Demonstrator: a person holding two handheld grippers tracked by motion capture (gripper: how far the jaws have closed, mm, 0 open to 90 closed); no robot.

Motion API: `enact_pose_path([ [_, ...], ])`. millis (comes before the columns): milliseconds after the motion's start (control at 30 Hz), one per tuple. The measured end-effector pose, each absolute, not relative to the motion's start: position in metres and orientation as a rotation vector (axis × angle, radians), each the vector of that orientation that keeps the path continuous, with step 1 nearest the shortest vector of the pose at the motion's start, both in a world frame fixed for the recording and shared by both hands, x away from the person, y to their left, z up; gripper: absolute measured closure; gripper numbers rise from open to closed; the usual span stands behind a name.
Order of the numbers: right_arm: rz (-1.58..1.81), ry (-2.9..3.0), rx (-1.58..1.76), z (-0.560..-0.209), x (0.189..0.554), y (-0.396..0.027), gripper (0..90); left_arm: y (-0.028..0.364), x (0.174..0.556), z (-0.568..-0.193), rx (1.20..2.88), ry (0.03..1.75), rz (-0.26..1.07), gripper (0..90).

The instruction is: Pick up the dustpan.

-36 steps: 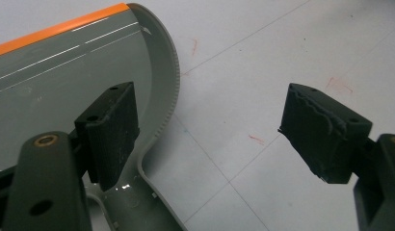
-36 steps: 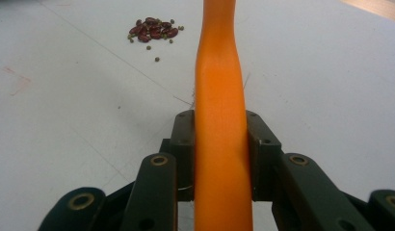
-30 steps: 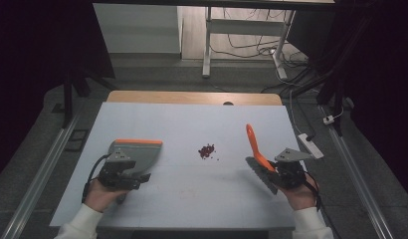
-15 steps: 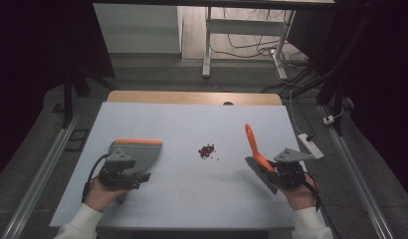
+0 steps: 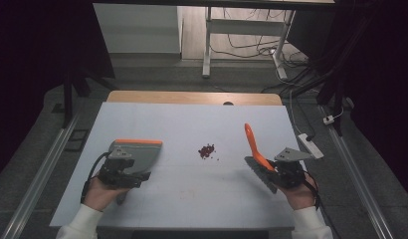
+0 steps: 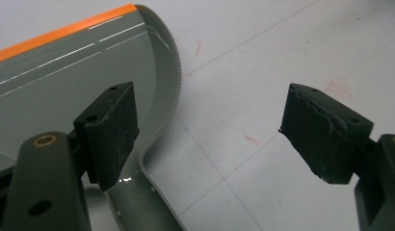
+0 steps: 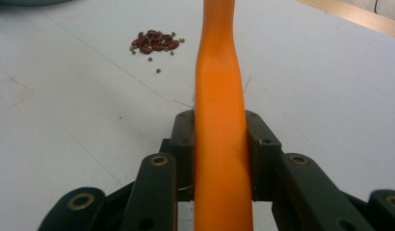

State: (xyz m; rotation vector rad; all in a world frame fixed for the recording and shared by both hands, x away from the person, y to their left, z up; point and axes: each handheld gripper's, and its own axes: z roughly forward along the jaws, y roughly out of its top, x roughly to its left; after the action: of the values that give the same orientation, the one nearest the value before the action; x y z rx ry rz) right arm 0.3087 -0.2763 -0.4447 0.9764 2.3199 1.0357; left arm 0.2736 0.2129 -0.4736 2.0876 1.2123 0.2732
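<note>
A grey dustpan [image 5: 140, 153] with an orange front lip lies flat on the white table [image 5: 192, 199] at the left. My left gripper [image 5: 123, 170] is over its rear and is open. In the left gripper view the dustpan [image 6: 65, 67] runs under the left jaw, its handle passes down between the jaws, and the right jaw is over bare table. My right gripper [image 5: 284, 170] is shut on the orange handle of a small brush [image 5: 253, 142], whose dark bristles [image 5: 259, 174] rest near the table. A small pile of red beans [image 5: 207, 151] lies between the two tools. The right gripper view shows the handle [image 7: 218, 72] clamped between the jaws and the beans [image 7: 154, 42] ahead to the left.
A wooden strip [image 5: 192, 97] borders the table's far edge. A white power strip [image 5: 310, 144] lies at the right edge. Metal rails [image 5: 43, 169] run along the floor on both sides. Faint red marks [image 6: 251, 139] dot the table surface.
</note>
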Motion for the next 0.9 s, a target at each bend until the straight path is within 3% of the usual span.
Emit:
enact_pose_path([
  [400, 1.067, 2.306, 0.962, -0.44, 0.306, -0.28, 69.8, 0.202, 0.28, -0.458, 2.087, 1.269, 0.303, 18.2],
  [733, 1.054, 2.311, 0.958, -0.44, 0.307, -0.278, 69.8, 0.208, 0.276, -0.462, 2.026, 1.365, 0.254, 11.9],
  [900, 1.054, 2.32, 0.956, -0.441, 0.306, -0.276, 69.8, 0.219, 0.268, -0.462, 1.9, 1.417, 0.162, 12.1],
])
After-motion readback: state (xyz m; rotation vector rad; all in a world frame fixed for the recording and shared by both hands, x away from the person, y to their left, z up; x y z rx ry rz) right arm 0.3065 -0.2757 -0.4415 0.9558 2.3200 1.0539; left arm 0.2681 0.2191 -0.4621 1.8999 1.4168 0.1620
